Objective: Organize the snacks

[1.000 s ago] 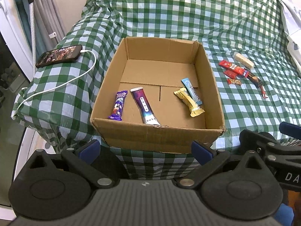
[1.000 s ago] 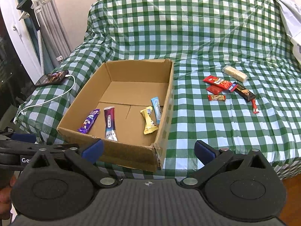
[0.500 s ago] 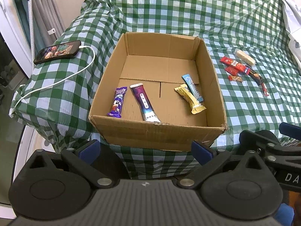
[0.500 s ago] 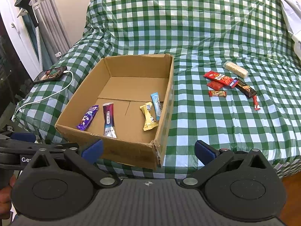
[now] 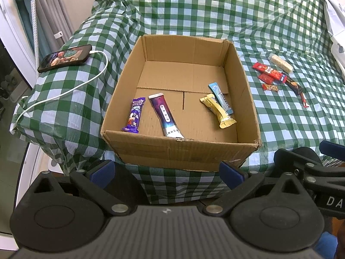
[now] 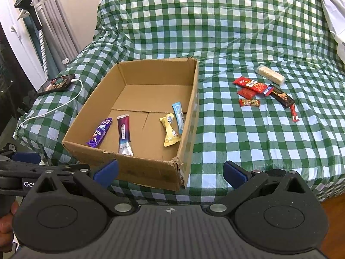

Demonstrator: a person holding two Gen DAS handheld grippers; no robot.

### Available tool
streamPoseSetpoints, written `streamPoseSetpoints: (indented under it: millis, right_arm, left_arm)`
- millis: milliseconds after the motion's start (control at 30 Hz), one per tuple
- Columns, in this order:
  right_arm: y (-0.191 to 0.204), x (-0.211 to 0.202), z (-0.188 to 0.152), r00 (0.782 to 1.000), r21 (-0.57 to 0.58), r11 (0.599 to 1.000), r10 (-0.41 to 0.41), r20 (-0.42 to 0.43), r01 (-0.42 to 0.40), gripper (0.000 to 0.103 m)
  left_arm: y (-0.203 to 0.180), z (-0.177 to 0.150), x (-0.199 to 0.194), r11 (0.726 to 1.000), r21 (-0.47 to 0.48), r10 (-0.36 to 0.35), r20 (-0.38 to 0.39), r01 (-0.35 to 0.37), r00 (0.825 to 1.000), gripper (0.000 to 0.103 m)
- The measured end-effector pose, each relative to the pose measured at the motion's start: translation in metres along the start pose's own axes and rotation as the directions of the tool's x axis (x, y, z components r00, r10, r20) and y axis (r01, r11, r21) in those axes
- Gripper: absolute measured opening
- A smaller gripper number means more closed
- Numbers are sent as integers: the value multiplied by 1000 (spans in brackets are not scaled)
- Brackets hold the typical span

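A cardboard box (image 5: 181, 149) sits on a cloth-covered bed (image 5: 215, 10) near its front edge, with four snack bars (image 5: 166, 116) lying inside. To the box's right, more loose snacks (image 5: 278, 77) lie clustered on the cloth. To its left rests a phone (image 5: 64, 58), cable (image 5: 64, 92) attached.

Green-checked bed cover (image 6: 237, 140), cardboard box (image 6: 189, 116), loose snacks (image 6: 265, 90) beside it, charging phone (image 6: 56, 84)

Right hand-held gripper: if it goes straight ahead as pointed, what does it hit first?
Likely the cardboard box: its near wall and torn corner sit just beyond the open right hand-held gripper. Depth is unclear; a higher path would pass over the rim towards the yellow snack bar.
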State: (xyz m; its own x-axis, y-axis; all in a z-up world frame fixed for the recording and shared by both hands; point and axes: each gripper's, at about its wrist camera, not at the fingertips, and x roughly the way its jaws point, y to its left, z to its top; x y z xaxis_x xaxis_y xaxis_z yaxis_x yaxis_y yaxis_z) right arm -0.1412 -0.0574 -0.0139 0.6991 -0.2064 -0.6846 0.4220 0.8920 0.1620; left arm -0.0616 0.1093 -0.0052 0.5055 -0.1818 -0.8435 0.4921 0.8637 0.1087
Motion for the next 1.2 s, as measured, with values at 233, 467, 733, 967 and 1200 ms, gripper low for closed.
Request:
streamPoseSetpoints:
  millis: [233, 467, 733, 967, 1200]
  right_arm:
    - [-1, 0, 0, 1000, -1, 1000, 1, -1, -1, 102]
    - [0, 2, -1, 1000, 1, 1000, -1, -5, 1, 102]
    - [0, 6, -4, 1000, 9, 1000, -2, -17, 2, 102]
    - [0, 8, -5, 1000, 17, 1000, -2, -31, 3, 102]
    - [-1, 11, -4, 999, 25, 1000, 0, -45, 2, 102]
  left_arm:
    - [-1, -1, 1, 1000, 0, 0, -2, 0, 1000, 103]
    - [0, -2, 3, 1000, 1, 0, -8, 0, 1000, 103]
    - [0, -2, 6, 1000, 5, 1, -18, -1, 1000, 103]
    - [-1, -1, 9, 1000, 17, 5, -33, -4, 999, 103]
    - [-3, -1, 12, 1000, 25, 9, -53, -8, 999, 103]
